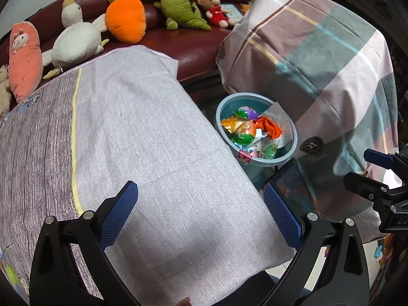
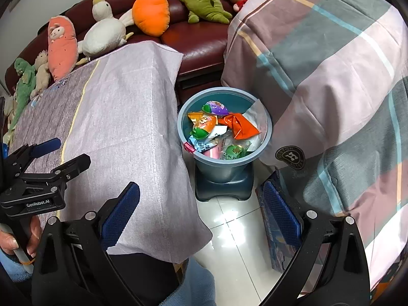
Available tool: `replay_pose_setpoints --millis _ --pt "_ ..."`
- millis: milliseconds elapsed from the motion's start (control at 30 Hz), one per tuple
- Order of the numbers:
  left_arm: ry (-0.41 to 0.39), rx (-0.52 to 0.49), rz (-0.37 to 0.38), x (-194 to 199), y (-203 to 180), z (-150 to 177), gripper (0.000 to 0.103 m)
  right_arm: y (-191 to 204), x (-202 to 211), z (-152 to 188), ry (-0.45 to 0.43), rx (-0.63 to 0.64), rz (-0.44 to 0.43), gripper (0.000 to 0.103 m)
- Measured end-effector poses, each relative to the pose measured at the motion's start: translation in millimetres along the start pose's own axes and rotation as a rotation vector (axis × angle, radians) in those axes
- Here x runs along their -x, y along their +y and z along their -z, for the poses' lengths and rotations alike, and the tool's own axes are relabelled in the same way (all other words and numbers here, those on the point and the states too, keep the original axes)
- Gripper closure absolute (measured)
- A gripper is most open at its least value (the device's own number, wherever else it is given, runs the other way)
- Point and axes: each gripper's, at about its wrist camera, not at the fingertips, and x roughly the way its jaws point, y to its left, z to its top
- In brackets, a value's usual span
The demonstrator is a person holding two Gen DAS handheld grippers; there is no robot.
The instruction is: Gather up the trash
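A blue bin (image 1: 218,119) (image 2: 219,170) stands on the floor between the table and a plaid-covered piece. It holds several wrappers and jelly cups, among them an orange wrapper (image 1: 270,128) (image 2: 241,125). My left gripper (image 1: 201,214) hovers open over the cloth-covered table (image 1: 153,132), with nothing between its blue pads. My right gripper (image 2: 201,214) is open and empty above the floor, just short of the bin. Each gripper shows in the other's view: the left gripper (image 2: 68,151) at the left edge, held by a hand, and the right gripper (image 1: 364,169) at the right edge.
A dark red sofa (image 1: 193,48) behind the table carries several plush toys, including an orange carrot (image 2: 151,12). A plaid sheet (image 2: 331,76) covers a bulky thing on the right. The bin rests on a dark stool (image 2: 221,191). A flat box (image 2: 275,232) leans beside it on white tiles.
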Motion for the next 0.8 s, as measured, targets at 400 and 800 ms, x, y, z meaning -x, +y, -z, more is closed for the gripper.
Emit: replay_pose_setpoints --millis 400,800 --pt "0.031 0.001 -0.014 -15.9 1.5 1.2 0.004 -4.2 -12.7 -1.4 0.021 -0.003 0.009 0.009" --pt "0.033 0.003 -0.018 -22.0 4.8 1.0 0.004 -5.3 -27.6 -6.2 0.047 -0.004 0.019 0.009"
